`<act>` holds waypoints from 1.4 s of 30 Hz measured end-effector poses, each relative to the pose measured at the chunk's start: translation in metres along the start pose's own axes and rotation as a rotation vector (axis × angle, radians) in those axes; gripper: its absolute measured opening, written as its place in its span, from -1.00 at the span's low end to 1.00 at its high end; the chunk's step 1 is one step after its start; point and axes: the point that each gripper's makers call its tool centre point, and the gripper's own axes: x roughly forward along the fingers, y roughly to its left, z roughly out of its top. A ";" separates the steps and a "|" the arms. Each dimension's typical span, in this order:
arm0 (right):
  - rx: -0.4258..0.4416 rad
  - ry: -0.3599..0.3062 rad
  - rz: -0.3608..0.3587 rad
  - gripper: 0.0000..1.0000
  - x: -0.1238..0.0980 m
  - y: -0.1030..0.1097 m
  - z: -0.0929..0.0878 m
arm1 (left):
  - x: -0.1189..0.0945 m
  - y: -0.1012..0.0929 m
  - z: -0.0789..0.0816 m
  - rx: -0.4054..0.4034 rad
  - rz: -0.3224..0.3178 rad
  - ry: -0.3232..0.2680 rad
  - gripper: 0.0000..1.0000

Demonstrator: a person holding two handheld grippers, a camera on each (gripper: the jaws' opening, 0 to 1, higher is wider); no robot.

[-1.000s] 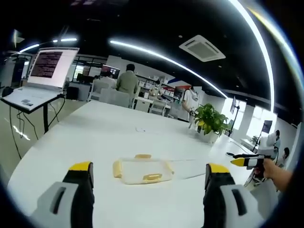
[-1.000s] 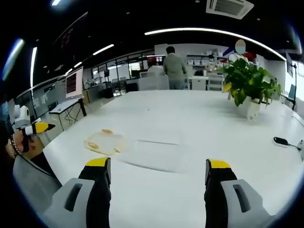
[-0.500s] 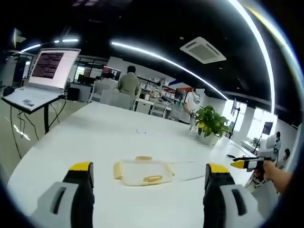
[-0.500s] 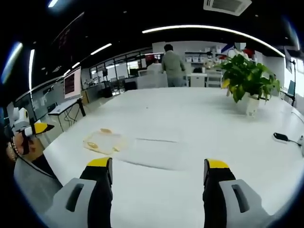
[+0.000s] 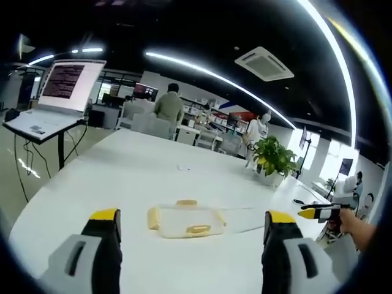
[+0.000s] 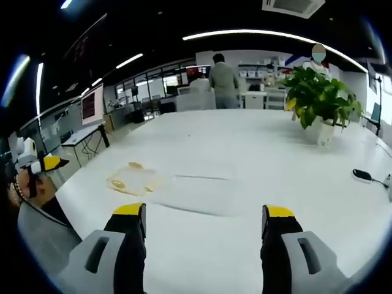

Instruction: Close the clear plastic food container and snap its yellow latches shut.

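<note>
The clear plastic container lies on the white table, with yellow latches on its sides. A clear flat lid stretches out to its right. The left gripper is open, held back from the container with nothing between its jaws. In the right gripper view the container sits at the left and the clear lid lies beside it. The right gripper is open and holds nothing, short of the lid. Each gripper also shows in the other's view: right gripper, left gripper.
A potted plant stands at the table's far right, with a small black object near the right edge. A laptop on a stand is off the table's left. People stand at desks in the background.
Both views have shifted only slightly with the hands. The container and lid lie where they were. Both grippers stay open.
</note>
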 end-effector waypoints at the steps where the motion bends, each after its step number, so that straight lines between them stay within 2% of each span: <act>1: 0.005 0.002 0.001 0.51 0.000 0.000 0.000 | 0.000 0.000 0.001 0.002 0.000 -0.001 0.89; 4: 0.006 -0.007 -0.003 0.52 0.000 -0.001 0.002 | 0.000 0.001 0.001 0.003 0.005 -0.004 0.89; 11: -0.014 0.020 -0.008 0.50 0.002 -0.001 -0.001 | 0.002 0.001 0.002 0.007 0.005 0.000 0.89; 20: -0.043 0.058 0.000 0.47 0.004 0.002 -0.005 | 0.007 -0.001 0.003 0.057 -0.007 0.028 0.88; 25: -0.108 0.046 0.034 0.44 0.005 0.011 0.002 | 0.010 0.007 0.018 0.081 -0.001 0.007 0.87; 26: -0.156 0.048 0.046 0.44 0.007 0.013 0.003 | 0.012 0.008 0.021 0.097 -0.005 0.007 0.88; 28: -0.201 0.084 0.044 0.42 0.010 0.013 -0.001 | 0.014 0.008 0.025 0.131 -0.035 0.004 0.89; 30: -0.247 0.095 0.057 0.43 0.014 0.016 -0.001 | 0.016 0.013 0.028 0.147 -0.033 0.013 0.89; 32: -0.260 0.060 0.098 0.44 0.016 0.024 0.008 | 0.018 0.021 0.033 0.172 -0.027 0.020 0.87; 34: -0.267 0.040 0.131 0.45 0.017 0.030 0.016 | 0.020 0.030 0.030 0.235 -0.028 0.074 0.84; 36: -0.291 0.021 0.132 0.49 0.021 0.032 0.025 | 0.024 0.042 0.033 0.310 -0.002 0.099 0.84; 38: -0.323 0.020 0.139 0.49 0.025 0.033 0.030 | 0.026 0.046 0.037 0.339 0.001 0.103 0.84; 40: -0.347 0.020 0.148 0.46 0.031 0.035 0.035 | 0.031 0.050 0.039 0.358 -0.006 0.115 0.77; 42: -0.370 0.008 0.187 0.47 0.037 0.043 0.041 | 0.036 0.055 0.036 0.433 -0.017 0.159 0.59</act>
